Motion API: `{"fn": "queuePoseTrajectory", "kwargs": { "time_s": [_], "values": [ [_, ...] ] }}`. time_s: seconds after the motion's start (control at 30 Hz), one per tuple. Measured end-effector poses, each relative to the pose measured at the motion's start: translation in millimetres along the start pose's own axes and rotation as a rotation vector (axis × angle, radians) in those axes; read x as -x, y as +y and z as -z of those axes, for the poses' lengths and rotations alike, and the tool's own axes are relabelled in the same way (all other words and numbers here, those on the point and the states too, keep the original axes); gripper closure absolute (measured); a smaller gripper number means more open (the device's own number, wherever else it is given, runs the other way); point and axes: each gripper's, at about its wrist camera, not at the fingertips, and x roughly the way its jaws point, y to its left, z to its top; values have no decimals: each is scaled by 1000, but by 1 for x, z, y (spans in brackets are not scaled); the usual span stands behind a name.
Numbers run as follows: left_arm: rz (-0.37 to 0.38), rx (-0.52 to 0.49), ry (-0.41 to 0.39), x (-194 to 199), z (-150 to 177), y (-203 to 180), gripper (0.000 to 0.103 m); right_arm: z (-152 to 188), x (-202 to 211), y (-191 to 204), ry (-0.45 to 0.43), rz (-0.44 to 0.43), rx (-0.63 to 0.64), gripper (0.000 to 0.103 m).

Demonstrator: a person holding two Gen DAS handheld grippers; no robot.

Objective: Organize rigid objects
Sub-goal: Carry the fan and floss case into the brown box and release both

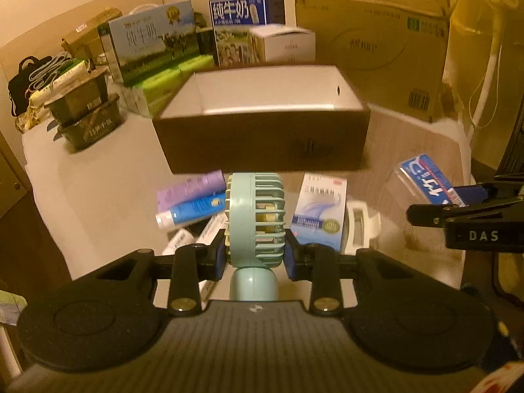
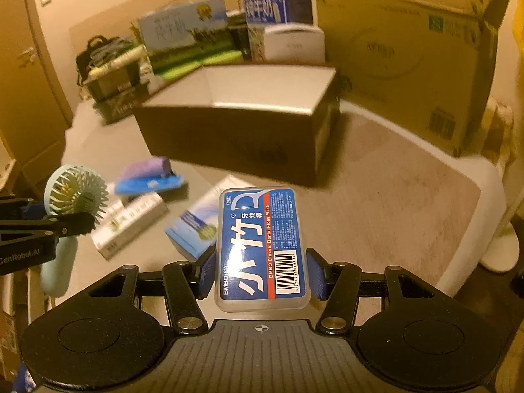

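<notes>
Fan (image 1: 255,219) clamped in left tool (image 1: 255,255), floss box (image 2: 262,245) in right tool (image 2: 262,271), both short of the open box's near rim (image 1: 262,114).

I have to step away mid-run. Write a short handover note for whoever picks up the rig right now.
Left gripper: shut on the mint handheld fan, held off the table.
Right gripper: shut on the blue floss pick box, also off the table.
The open dark box lies ahead; what shows of its inside is empty.
Still on the table: purple tube, blue tube, medicine box, white cartons.
Done: two items picked. Left: box them, then the rest.
</notes>
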Motion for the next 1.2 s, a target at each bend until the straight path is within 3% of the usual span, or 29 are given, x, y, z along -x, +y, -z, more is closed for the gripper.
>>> {"fn": "queuePoseTrajectory", "kwargs": {
  "time_s": [0.4, 0.8, 1.03, 1.2],
  "values": [
    [23, 6, -81, -32, -94, 27, 72, -91, -37, 4, -74, -43, -10, 47],
    [26, -12, -87, -124, -201, 43, 72, -187, -122, -12, -107, -25, -28, 47],
    [29, -41, -68, -182, -241, 38, 72, -225, -181, -30, -85, 10, -57, 47],
    [41, -39, -21, -229, -246, 31, 72, -231, -220, -46, -34, 30, -102, 47]
  ]
}}
